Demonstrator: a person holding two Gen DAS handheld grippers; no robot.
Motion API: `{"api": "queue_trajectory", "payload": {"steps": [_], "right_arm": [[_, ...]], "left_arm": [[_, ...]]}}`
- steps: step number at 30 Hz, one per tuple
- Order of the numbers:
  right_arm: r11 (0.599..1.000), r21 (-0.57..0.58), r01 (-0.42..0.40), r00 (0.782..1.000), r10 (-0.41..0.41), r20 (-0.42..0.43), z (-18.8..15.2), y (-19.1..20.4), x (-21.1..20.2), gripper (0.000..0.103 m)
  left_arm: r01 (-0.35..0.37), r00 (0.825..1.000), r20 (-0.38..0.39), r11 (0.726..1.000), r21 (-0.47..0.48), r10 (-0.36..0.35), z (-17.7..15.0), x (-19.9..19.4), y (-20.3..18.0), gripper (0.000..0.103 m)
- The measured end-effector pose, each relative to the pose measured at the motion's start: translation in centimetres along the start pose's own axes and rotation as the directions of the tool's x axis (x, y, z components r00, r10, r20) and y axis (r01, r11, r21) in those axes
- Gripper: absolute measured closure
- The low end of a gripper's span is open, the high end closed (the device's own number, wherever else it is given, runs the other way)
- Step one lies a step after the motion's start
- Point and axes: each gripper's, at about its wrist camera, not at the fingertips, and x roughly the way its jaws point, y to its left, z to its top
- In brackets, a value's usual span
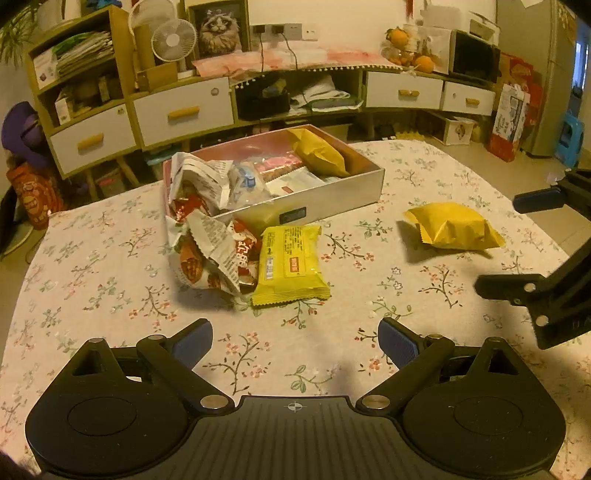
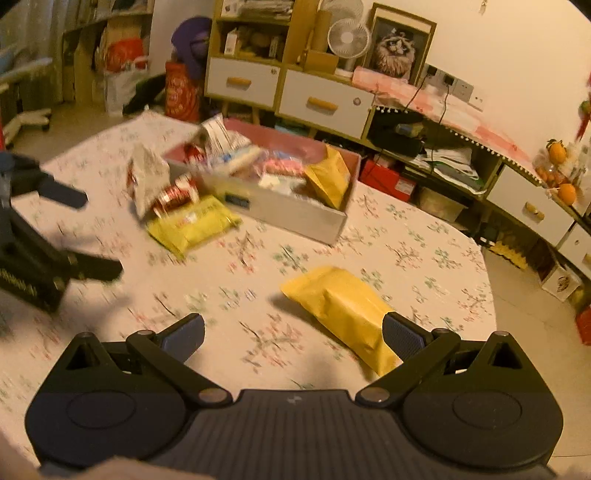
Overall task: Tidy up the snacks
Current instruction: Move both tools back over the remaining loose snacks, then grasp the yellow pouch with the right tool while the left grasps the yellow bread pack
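the orange-yellow snack bag (image 2: pixel 341 312) lies flat on the floral worktop (image 2: pixel 406 254), its long axis running diagonally from the box (image 2: pixel 295 218) toward the right gripper (image 2: pixel 293 336), whose fingers are spread, empty. the left gripper (image 1: pixel 295 341) is likewise released.

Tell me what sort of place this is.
Most likely a lived-in home room, a living or dining area. A table with a floral tablecloth holds a box of snacks; behind it stand drawer cabinets, a small fan, a framed cat picture and a bowl of oranges.
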Motion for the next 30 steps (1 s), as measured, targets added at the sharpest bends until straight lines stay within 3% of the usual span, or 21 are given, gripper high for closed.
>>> {"api": "queue_trajectory", "payload": {"steps": [3,7,15,24,30], "right_arm": [[1.0,-0.012,-0.005,1.0,0.005,-0.004,-0.9,-1.1,0.3,0.0],[0.995,-0.073,-0.063,0.998,0.064,0.015,-2.2,-3.0,0.5,0.0],[0.999,-0.041,-0.028,1.0,0.027,-0.011,-2.2,-6.2,3.6,0.0],[0.983,-0.158,-0.089,0.995,0.082,-0.051,-0.7,-5.7,7.4,0.0],[0.982,-0.118,-0.147,0.989,0.145,-0.031,0.1,-5.6,8.1,0.006]], "left_arm": [[0.0,1.0,0.031,1.0,0.001,0.0,-0.1,0.9,0.2,0.005],[0.051,0.998,0.044,0.999,-0.015,-0.05,-0.3,2.5,0.9,0.006],[0.064,0.997,0.04,0.998,-0.03,-0.063,0.3,5.0,1.1,0.007],[0.04,0.999,0.028,0.993,-0.109,-0.037,1.3,7.5,1.7,0.008],[0.026,1.0,0.02,0.986,-0.167,-0.023,1.8,9.0,2.4,0.017]]}}
